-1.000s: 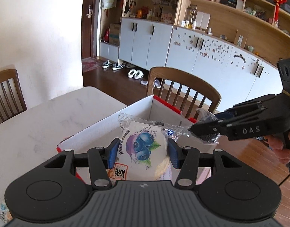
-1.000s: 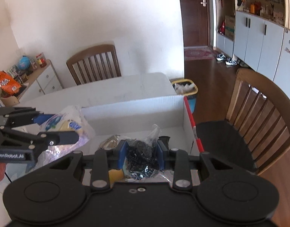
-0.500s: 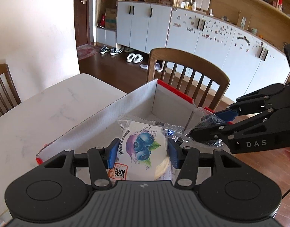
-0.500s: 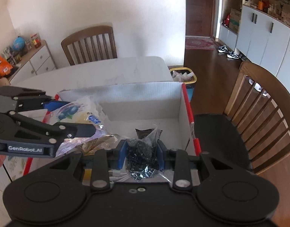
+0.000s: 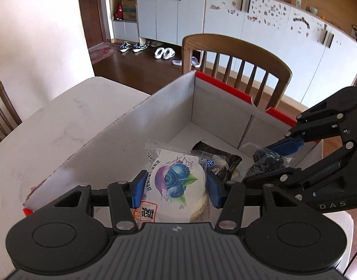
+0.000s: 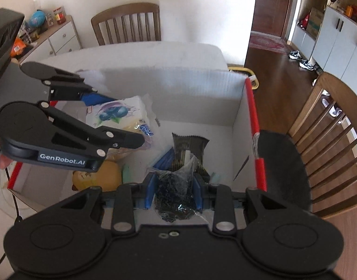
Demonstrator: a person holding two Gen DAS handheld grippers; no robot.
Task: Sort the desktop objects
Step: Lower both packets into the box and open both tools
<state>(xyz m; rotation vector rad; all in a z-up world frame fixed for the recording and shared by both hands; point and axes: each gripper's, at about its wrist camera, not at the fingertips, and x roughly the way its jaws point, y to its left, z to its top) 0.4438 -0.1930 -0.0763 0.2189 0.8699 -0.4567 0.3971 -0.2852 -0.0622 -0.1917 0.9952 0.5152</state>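
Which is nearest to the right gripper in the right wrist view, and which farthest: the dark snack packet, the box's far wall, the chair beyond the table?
From the right gripper:
1. Dark snack packet, on the box floor just ahead.
2. Box's far wall, behind the packet.
3. Chair beyond the table, against the room wall.

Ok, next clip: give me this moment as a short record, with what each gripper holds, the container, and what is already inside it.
left gripper: shut on blueberry pastry packet, over the box
right gripper: shut on clear bag of dark bits, over the box
container: white cardboard box, red edges, open top
inside: dark snack wrapper, yellow item
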